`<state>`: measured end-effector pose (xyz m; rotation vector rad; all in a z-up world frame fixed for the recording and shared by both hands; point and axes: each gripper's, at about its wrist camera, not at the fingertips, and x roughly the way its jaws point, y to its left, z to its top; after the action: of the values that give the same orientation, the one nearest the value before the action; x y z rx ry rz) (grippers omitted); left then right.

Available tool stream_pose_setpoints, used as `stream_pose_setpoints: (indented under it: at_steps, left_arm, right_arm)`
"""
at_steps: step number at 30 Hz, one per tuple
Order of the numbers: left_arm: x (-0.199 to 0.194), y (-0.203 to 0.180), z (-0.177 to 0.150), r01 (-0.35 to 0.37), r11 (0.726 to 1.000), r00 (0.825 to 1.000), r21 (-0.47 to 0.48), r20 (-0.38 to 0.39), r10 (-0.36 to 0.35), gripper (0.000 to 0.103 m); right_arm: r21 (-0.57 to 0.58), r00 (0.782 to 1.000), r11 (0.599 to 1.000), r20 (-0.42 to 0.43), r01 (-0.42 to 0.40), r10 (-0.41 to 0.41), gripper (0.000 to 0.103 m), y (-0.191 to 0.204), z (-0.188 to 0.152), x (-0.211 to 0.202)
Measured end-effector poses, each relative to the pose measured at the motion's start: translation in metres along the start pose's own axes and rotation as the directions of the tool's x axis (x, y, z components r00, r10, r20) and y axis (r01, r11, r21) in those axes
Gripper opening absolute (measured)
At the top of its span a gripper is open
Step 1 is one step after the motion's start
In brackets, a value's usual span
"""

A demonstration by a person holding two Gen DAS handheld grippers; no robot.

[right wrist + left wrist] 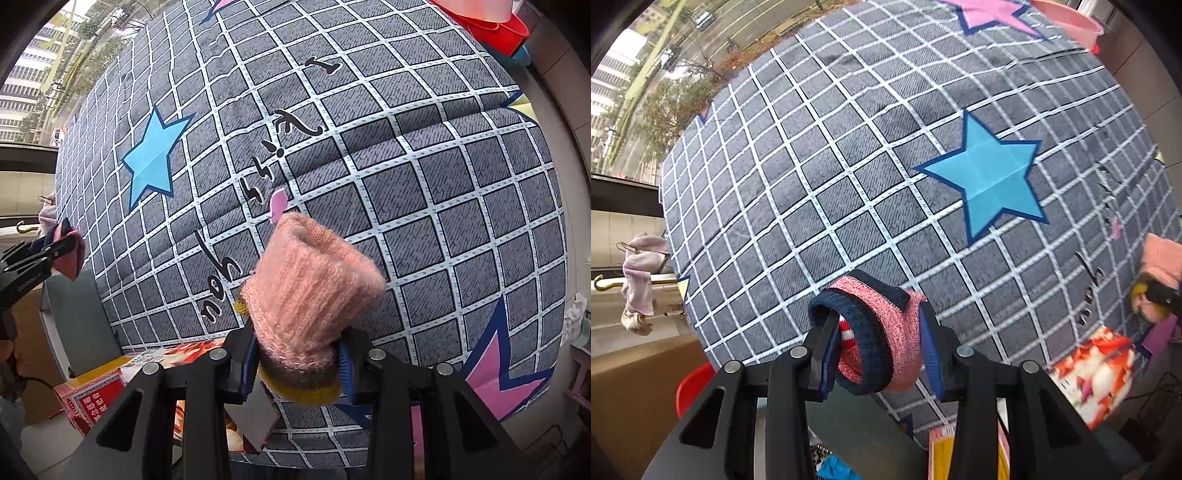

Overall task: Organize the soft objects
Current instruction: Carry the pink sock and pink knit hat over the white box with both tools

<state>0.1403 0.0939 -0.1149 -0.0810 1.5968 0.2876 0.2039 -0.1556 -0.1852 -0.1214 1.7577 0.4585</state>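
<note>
My left gripper [881, 347] jaws pinch a red-and-navy sock [875, 332], right gripper [297, 363] jaws a pink knit sock [310, 288]: both look light, limp, compressible; best gripped mid-bundle.

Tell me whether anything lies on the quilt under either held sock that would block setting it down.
Nothing visible does. The left claw grips the red-and-navy sock and the right claw the pink sock; the checked quilt ahead of both lies bare.

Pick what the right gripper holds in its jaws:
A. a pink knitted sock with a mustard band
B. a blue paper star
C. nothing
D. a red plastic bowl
A: in the right wrist view the right gripper has its jaws pressed on the pink knitted sock, above the grey checked blanket.
</note>
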Motion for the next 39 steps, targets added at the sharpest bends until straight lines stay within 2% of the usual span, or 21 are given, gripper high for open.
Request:
stream_pose_setpoints:
  at_steps: [2,6,7,10,12,18,25,29,39]
  left_arm:
    - [-0.006,0.004,-0.011,0.013,1.000,1.000,0.013,0.019,-0.013,0.042]
    - [-0.028,-0.022,-0.025,0.062,0.997,0.996,0.041,0.056,-0.064,0.042]
    - [-0.024,-0.013,-0.034,0.076,0.996,0.995,0.050,0.065,-0.080,0.042]
    - [-0.042,-0.039,-0.044,0.120,0.990,0.988,0.075,0.090,-0.127,0.042]
    - [-0.044,-0.042,-0.047,0.146,0.985,0.983,0.090,0.102,-0.154,0.042]
    - [-0.064,-0.069,-0.075,0.218,0.969,0.965,0.120,0.120,-0.232,0.042]
    - [-0.079,-0.092,-0.116,0.264,0.951,0.951,0.160,0.121,-0.285,0.042]
    - [-0.081,-0.091,-0.138,0.282,0.949,0.946,0.143,0.121,-0.300,0.042]
    - [-0.084,-0.053,-0.188,0.295,0.955,0.943,-0.005,0.163,-0.290,0.042]
  right_arm:
    - [-0.002,1.000,1.000,0.001,-0.002,0.002,0.037,0.002,-0.003,-0.002]
    - [-0.005,1.000,1.000,0.005,-0.002,0.002,0.037,0.003,-0.009,-0.007]
    - [-0.007,1.000,1.000,0.008,-0.001,0.001,0.037,0.004,-0.012,-0.009]
    - [-0.014,1.000,1.000,0.018,0.001,-0.001,0.037,0.005,-0.019,-0.017]
    - [-0.020,1.000,1.000,0.026,0.001,-0.001,0.037,0.006,-0.025,-0.023]
    - [-0.050,0.999,0.999,0.038,0.003,-0.001,0.037,0.012,-0.048,-0.038]
    - [-0.116,1.000,0.993,0.023,0.017,-0.015,0.037,0.026,-0.080,-0.045]
    - [-0.167,1.000,0.986,0.000,0.015,-0.015,0.037,0.040,-0.100,-0.046]
    - [-0.304,0.999,0.953,-0.037,-0.002,-0.010,0.037,0.096,-0.141,-0.048]
